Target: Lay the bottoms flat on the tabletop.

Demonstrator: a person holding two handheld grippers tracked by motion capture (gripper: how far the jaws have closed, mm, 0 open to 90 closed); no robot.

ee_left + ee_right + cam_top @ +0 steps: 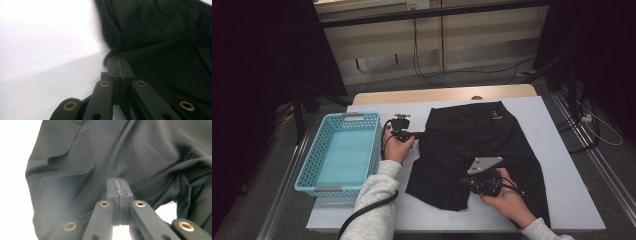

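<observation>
Left hand-held gripper [416,134] has its jaws closed, apparently pinching the left edge of the black shorts [472,150], which lie spread across the middle of the white-covered tabletop [562,200]. Beside it, at the far left, the blue basket [307,172] holds nothing so far. Further right, the right hand-held gripper [468,183] is also clamped shut, low on the garment near its front hem. By my reading, both grips look set and the folding is barely begun; putting the shorts in the basket remains ahead.
</observation>
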